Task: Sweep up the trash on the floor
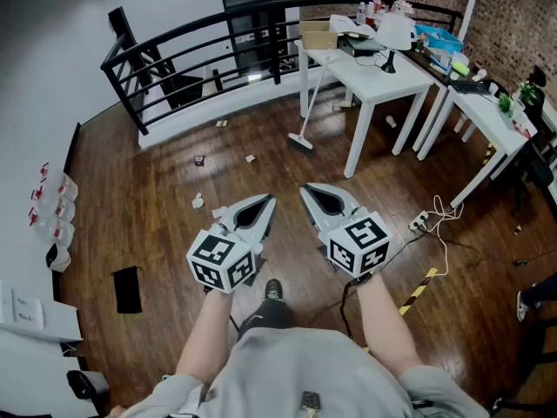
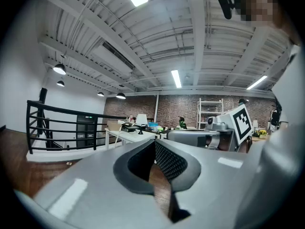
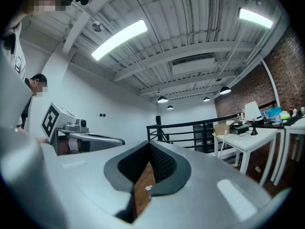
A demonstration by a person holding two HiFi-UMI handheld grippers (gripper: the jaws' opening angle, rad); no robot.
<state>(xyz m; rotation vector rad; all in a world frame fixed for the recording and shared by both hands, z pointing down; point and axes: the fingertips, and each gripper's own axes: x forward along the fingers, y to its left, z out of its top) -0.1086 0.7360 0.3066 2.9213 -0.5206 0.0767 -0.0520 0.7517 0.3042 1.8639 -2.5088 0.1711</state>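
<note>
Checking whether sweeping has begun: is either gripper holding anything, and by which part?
Nothing is held: left gripper and right gripper are shut and empty; the broom stands untouched.

Tiny, unidentifiable floor scraps (image 1: 198, 201)

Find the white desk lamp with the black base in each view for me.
Head view: white desk lamp, upper right, on the white table.
Left gripper view: lamp small, just left of centre.
Right gripper view: lamp near the right edge.
Shared landmark: black metal railing.
</note>
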